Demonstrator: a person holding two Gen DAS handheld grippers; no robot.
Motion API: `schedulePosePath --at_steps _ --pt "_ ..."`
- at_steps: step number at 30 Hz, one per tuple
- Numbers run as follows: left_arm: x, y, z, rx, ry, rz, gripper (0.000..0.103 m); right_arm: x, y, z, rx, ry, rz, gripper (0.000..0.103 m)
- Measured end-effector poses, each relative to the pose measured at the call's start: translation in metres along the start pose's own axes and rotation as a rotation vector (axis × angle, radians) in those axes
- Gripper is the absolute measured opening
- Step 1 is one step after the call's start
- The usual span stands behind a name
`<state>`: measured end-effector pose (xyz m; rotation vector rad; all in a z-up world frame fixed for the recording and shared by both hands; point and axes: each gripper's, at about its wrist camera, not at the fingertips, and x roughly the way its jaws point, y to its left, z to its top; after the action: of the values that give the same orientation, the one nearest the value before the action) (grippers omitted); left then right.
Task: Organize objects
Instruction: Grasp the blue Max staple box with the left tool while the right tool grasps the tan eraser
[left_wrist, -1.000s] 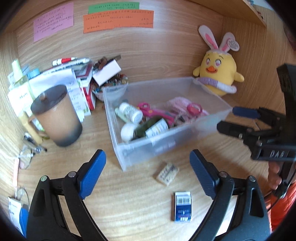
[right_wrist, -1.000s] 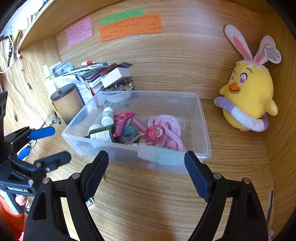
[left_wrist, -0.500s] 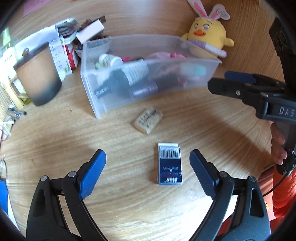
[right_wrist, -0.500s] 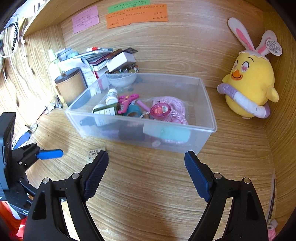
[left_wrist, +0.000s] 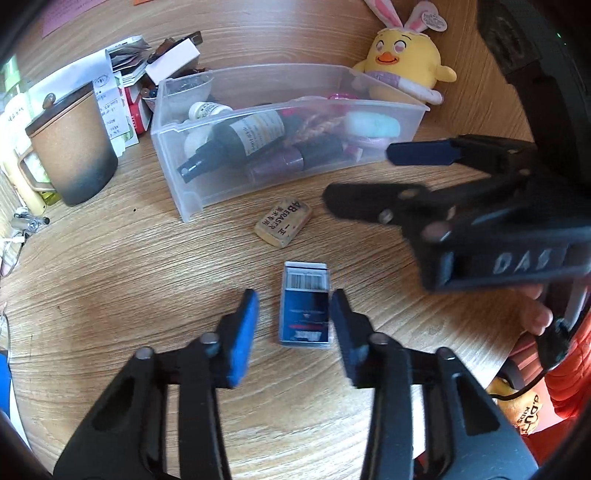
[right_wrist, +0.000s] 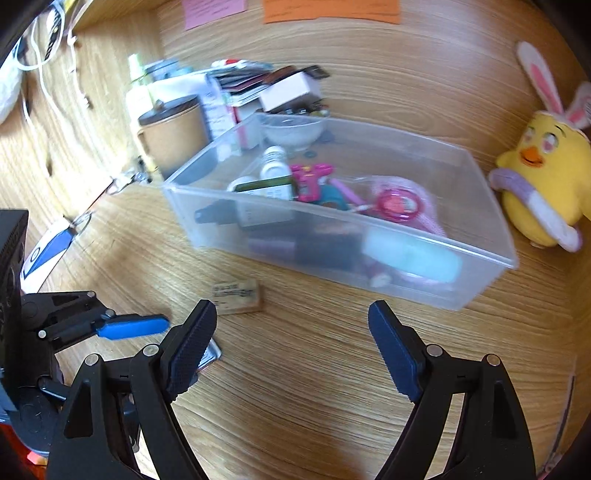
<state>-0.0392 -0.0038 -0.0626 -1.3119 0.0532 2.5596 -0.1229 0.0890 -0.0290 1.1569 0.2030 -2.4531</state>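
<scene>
Two small things are lying loose on the wooden desk (left_wrist: 110, 295) in front of the clear plastic bin (left_wrist: 280, 122): a tan eraser (left_wrist: 283, 222) just before its front wall, and a dark blue eraser in a barcoded sleeve (left_wrist: 305, 305) a little further out from the bin. The left gripper (left_wrist: 293, 321) is closing around the blue one; the eraser is sitting between the blue pads (left_wrist: 243, 332), the right one looking almost against its edge, the left one apart from it, so nothing is gripped yet. The right gripper (right_wrist: 291, 343) is hanging wide and empty in front of the bin, near the tan eraser. The bin is already holding a dark spray bottle (left_wrist: 236, 142), pink scissors (right_wrist: 314, 177) and a pink coil. My worry is the uneven closing: one pad could be pushing the flat eraser sideways across the desk, twisting it out of the jaws, or pinching only the loose paper sleeve so the block slips out on the lift
</scene>
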Motion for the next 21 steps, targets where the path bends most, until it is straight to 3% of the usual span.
schedulePosePath --at_steps 5,11,14,21 --pt "-0.003 0.005 -0.004 -0.015 -0.010 -0.009 0.027 0.024 0.017 0.004 -0.038 0.047 0.040 0.078" --pt "-0.006 0.006 -0.007 -0.019 -0.019 0.001 0.027 0.047 0.028 0.006 -0.070 0.105 0.052 0.050" --pt "-0.006 0.011 -0.006 -0.031 -0.022 0.015 0.027 0.045 0.033 0.004 -0.100 0.094 0.033 0.037" --pt "-0.014 0.021 0.000 -0.063 -0.053 0.030 0.027 0.028 0.022 0.003 -0.061 0.042 0.015 0.037"
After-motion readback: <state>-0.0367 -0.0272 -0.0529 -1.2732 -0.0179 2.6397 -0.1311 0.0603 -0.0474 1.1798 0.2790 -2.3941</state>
